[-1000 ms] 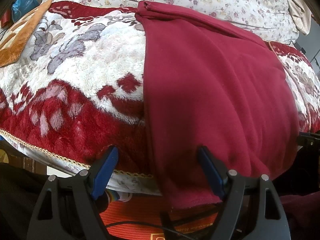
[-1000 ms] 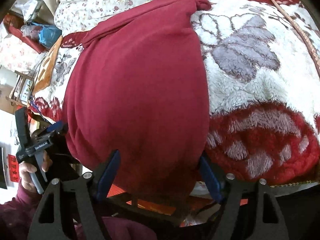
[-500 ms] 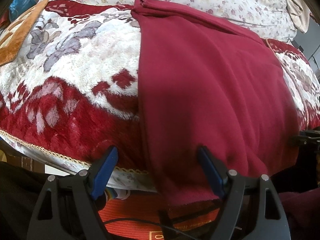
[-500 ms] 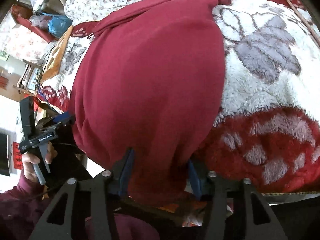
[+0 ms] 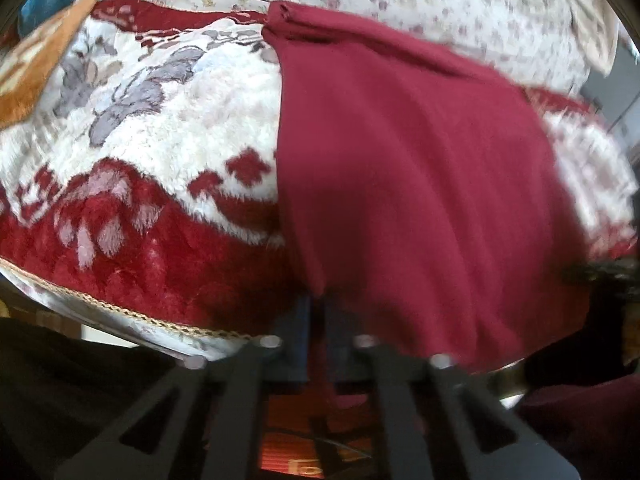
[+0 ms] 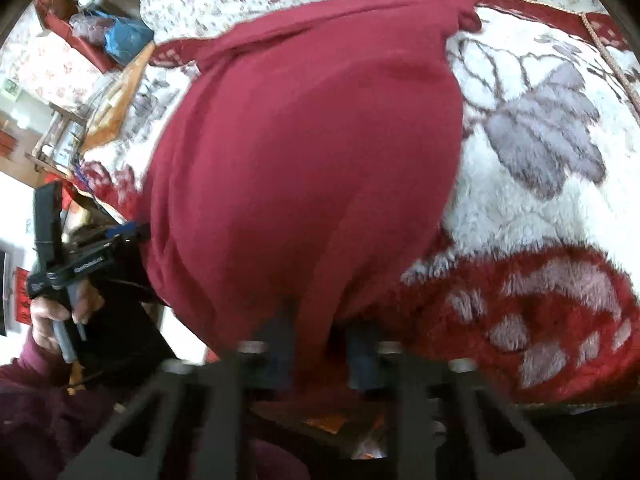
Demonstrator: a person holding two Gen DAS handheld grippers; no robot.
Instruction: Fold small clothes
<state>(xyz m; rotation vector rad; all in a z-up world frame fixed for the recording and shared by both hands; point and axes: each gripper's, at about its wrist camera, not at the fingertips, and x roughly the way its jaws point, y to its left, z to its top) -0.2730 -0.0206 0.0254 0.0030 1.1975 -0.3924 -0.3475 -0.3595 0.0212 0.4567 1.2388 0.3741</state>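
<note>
Dark red garment (image 5: 400,184) lies flat on the plush floral blanket (image 5: 152,128), filling centre-right of the left wrist view, near hem hanging over the bed edge at bottom. Left gripper (image 5: 316,316) pinched together on the hem's lower-left corner. Right gripper (image 6: 320,332) jaws have just been closing, hem fabric bunched between them, clamped at bottom centre. Both views blurred.

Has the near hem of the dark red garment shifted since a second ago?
Yes. In the left wrist view the garment hem's left corner has lifted off the blanket's gold trim, gathered between the left gripper jaws that just closed on it.
</note>
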